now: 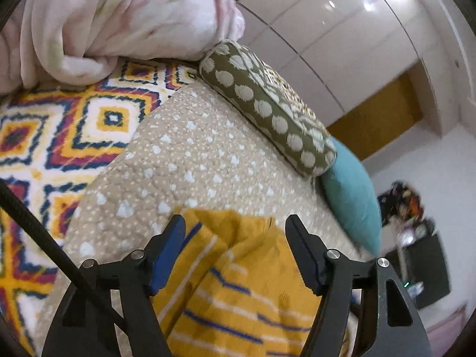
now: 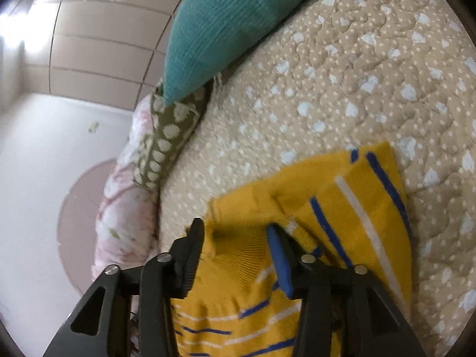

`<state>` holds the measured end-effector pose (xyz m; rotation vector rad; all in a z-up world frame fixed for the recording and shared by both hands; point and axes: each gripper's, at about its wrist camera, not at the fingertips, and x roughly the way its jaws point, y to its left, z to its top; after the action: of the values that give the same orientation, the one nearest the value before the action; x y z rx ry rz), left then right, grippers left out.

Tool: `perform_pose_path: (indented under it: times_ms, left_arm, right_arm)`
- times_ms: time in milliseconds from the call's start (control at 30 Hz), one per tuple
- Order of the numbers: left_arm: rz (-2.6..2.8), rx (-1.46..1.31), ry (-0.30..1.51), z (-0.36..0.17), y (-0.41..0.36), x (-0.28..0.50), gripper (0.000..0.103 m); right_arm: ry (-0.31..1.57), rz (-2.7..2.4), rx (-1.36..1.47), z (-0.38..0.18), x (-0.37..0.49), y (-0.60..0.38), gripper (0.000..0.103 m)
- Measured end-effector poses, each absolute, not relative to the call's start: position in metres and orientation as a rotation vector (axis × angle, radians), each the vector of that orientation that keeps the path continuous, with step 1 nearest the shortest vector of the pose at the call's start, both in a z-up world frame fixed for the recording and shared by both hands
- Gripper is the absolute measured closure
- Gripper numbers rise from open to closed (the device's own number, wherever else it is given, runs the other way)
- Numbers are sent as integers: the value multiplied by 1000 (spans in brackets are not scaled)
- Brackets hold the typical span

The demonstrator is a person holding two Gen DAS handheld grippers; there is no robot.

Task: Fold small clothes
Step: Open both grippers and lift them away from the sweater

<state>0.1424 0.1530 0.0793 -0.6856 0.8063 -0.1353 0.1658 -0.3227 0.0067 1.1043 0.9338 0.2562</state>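
On the beige quilted bedspread (image 1: pixel 190 160), the mustard striped garment (image 1: pixel 238 282) is seen lying rumpled, a folded-over flap showing in the right wrist view. Along the far edge, a pink floral blanket (image 1: pixel 119 15), a green spotted bolster (image 1: pixel 267 110) and a teal cushion (image 1: pixel 351 196) are lined up. The left gripper (image 1: pixel 235 226) is held with jaws apart over the garment's edge, nothing pinched. The right gripper (image 2: pixel 235 232) is likewise parted, cloth lying between the fingers but not clamped. Risk, as judged: with the cloth released while bunched, the fold could be set crooked; a regrasp could catch the quilt under it, or only one layer.
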Motion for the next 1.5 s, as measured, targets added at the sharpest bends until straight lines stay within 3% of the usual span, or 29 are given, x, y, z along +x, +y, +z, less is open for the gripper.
perform_pose_path:
  times_ms: [100,267,567,633,667,967,1167,1367,1433,1500]
  left_arm:
    - [-149,-564,823,88,140,129,35]
    - [-157,-266,871,90,108,89,34]
    - [-107,80,846,64,67,11,34]
    - [-99,96,852,57,64,-1,34]
    - [-106,87,861,54,63,-4,34]
    - [-91,-49,938,35,58,-26,33]
    - [-62,-85,822,72,57,-67,33]
    - [100,-84,678,120,80,-109,19]
    - [157,-92,625,134,92,-120,8]
    - [173,-102,592,139,99,-126,6]
  right_arm:
    - [861,199,1075,22,158,-335,33]
    - [865,296,946,47,131,-341,33]
    - [906,253,484,48,17,-322,43]
    - [921,214,449,39,3,-323,56]
    - [930,183,437,34,-2,-324,57]
    - [868,29,489,17,-56,-353,57]
    - [857,-5,342,31,-81,-346,57]
    - [853,-103,121,51,-97,-344,58]
    - [838,-111,112,60,-103,-348,58]
    - [813,-90,144,69,-105,-352,58]
